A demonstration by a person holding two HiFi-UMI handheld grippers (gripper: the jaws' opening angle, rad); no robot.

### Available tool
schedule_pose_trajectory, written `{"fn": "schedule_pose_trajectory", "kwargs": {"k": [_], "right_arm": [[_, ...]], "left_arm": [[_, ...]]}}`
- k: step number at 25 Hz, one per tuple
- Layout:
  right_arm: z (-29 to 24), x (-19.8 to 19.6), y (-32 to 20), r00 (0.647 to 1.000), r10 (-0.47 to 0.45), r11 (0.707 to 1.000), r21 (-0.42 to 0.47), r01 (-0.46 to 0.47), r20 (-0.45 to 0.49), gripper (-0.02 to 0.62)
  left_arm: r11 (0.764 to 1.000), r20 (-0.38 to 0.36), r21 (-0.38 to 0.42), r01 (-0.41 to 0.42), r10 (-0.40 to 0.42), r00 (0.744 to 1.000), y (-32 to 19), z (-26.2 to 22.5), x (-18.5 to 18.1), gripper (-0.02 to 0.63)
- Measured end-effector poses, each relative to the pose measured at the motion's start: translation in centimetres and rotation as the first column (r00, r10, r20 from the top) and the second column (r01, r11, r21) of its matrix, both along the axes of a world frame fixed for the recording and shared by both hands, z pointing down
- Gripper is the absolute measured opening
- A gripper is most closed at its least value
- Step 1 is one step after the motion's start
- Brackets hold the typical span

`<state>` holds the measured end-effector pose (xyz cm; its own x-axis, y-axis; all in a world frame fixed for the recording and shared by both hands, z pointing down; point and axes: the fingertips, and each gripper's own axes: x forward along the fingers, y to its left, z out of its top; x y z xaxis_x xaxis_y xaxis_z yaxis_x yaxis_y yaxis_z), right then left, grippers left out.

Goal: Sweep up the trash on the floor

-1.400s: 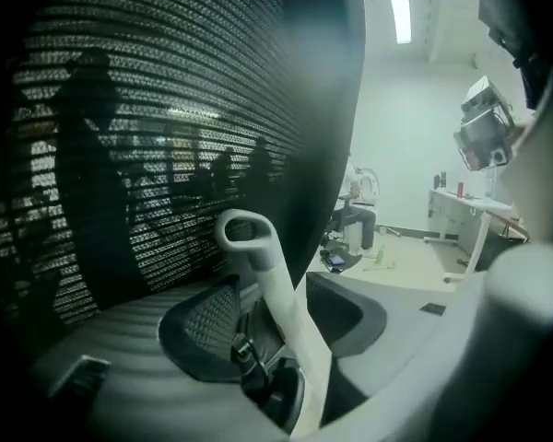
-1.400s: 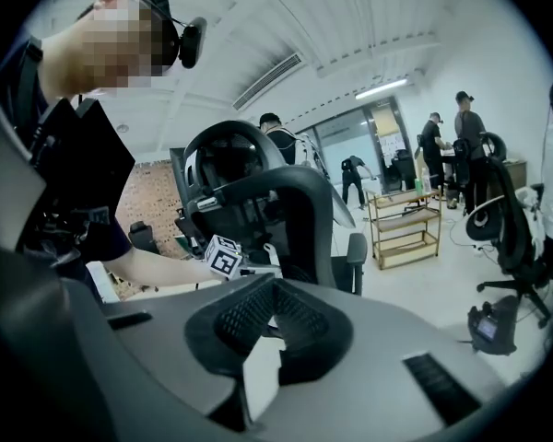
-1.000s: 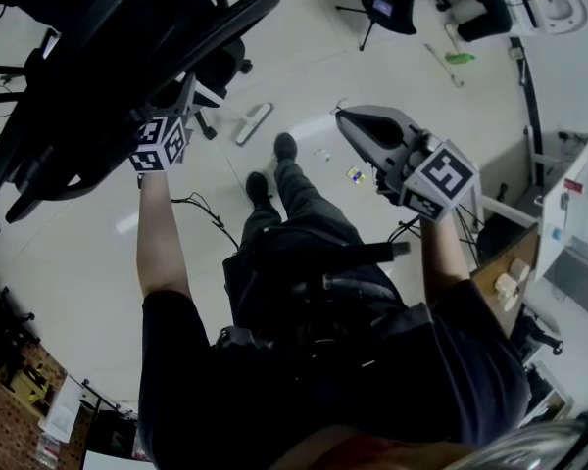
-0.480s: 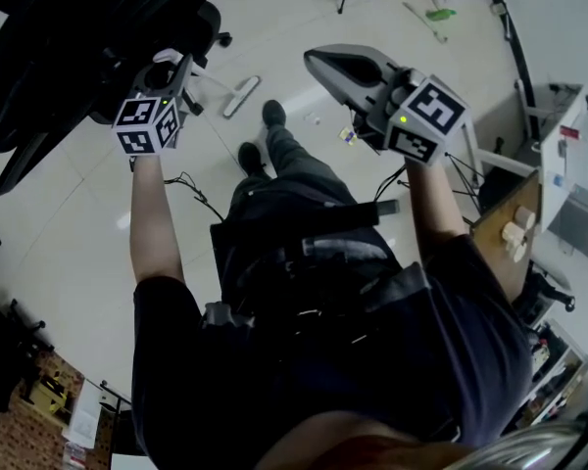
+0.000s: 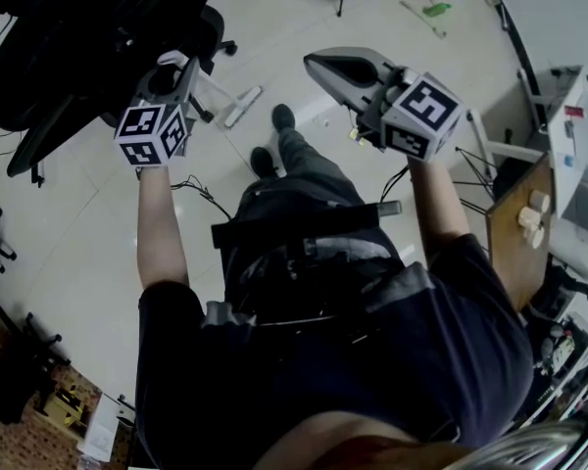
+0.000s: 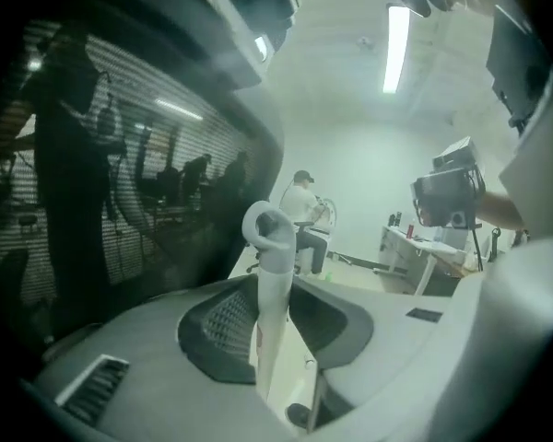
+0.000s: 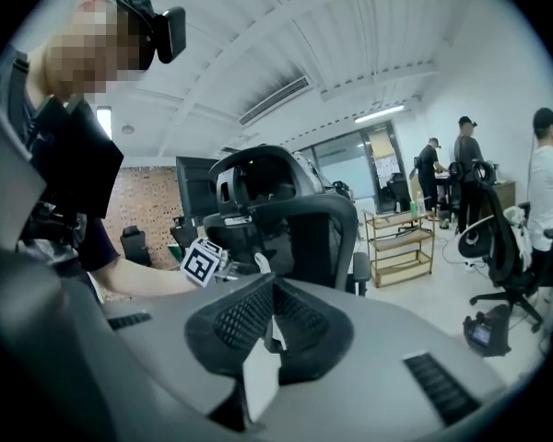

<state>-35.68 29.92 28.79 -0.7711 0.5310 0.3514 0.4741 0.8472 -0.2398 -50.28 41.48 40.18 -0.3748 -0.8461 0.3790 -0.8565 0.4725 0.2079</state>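
A: Tongs first: what does each pair have?
B: Closed, both. The left tongs [image 6: 275, 293] clamp the white broom handle [image 6: 269, 238], which stands upright between them with its hooked end above. The right tongs [image 7: 273, 295] are pressed shut on a flat white tab [image 7: 260, 380], which I take for the grip of the grey dustpan [image 5: 345, 70]
A: And outward from there?
B: From the left tongs the handle slants down and away to the broom head [image 5: 243, 107], low by the floor [image 5: 78, 223]; whether it touches, I cannot tell. The dustpan is held well up in the air, out ahead of the right tongs
A: Where is the trash?
B: Small scraps of trash [image 5: 322, 121] lie on the floor just beyond the person's front shoe [image 5: 283, 117], with another bit half hidden by the right tongs. They sit between the broom head and the dustpan, to the right of the head and, as it looks, nearer the right tongs
A: So the next move?
B: I judge the dustpan must come down beside the scraps, mouth facing left, and the broom head, its long axis set across the path, sweep rightward into it
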Motion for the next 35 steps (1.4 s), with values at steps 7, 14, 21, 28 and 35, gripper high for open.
{"fn": "schedule_pose_trajectory", "kwargs": {"k": [7, 14, 21, 28, 35], "right_arm": [[0.9, 2.6, 1.5, 0.993, -0.112, 0.991, 0.062, 0.114, -0.043, 0.103], [2.2, 0.8, 2.0, 0.981, -0.190, 0.974, 0.124, 0.192, -0.022, 0.197], [1.5, 0.2, -1.9, 0.984, -0.175, 0.979, 0.109, 0.171, 0.028, 0.229], [1.2, 1.6, -7.8, 0.973, -0.216, 0.967, 0.156, 0.201, 0.082, 0.263], [3.2, 3.9, -13.8, 0.959, -0.275, 0.937, 0.242, 0.252, 0.068, 0.115]], "left_arm": [[0.995, 0.084, 0.052, -0.080, 0.076, 0.994, -3.3, -7.7, 4.1, 0.101], [0.974, 0.134, 0.095, -0.204, 0.190, 0.973, -7.6, -13.5, 7.5, 0.101], [0.954, 0.165, 0.131, -0.270, 0.248, 0.955, -13.9, -17.8, 11.6, 0.101], [0.941, 0.205, 0.131, -0.313, 0.283, 0.937, -21.4, -20.3, 15.8, 0.101], [0.940, 0.238, 0.119, -0.321, 0.287, 0.928, -27.7, -19.7, 19.0, 0.100]]}}
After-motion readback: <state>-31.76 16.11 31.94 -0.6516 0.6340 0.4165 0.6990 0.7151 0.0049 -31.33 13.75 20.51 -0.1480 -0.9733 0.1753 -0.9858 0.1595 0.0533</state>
